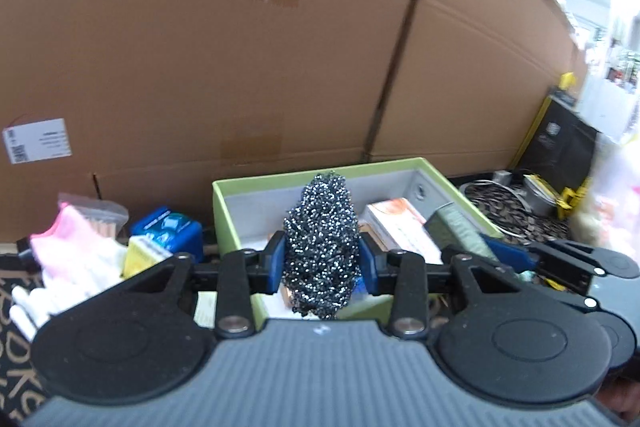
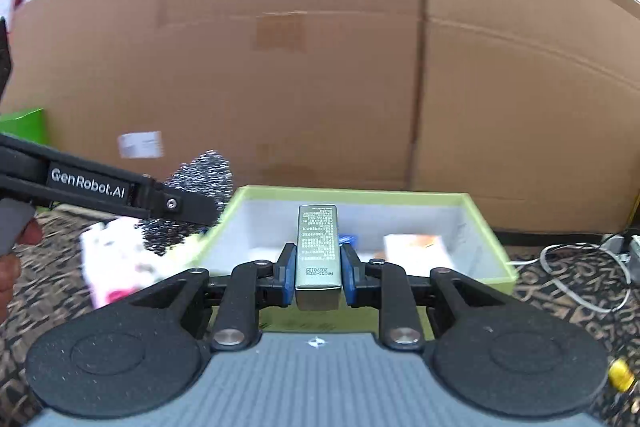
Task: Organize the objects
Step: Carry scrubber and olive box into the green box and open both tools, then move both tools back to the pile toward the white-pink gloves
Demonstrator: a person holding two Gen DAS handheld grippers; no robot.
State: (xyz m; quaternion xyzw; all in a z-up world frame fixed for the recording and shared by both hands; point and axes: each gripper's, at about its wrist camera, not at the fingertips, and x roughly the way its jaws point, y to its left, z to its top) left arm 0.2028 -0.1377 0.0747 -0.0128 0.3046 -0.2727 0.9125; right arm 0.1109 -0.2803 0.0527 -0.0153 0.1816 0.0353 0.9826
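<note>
Two grippers, each loaded, at one green box.

Left gripper (image 1: 322, 259): blue pads clamped on a dark steel scourer (image 1: 322, 243), held upright above the near edge of the green box (image 1: 280, 179). Right gripper (image 2: 319, 271): pads closed on a slim grey carton (image 2: 319, 247), printed face up, held over the box's near wall. Box contents: an orange-and-white packet (image 1: 396, 223) on the right side; other items partly hidden. Beside the box, left: a blue pack (image 1: 172, 227), a yellow item (image 1: 140, 255), pink-and-white cloth (image 1: 76, 247). Behind: large cardboard cartons (image 1: 240, 47). Right of the box: coiled cable (image 2: 584, 267) on the patterned floor.
</note>
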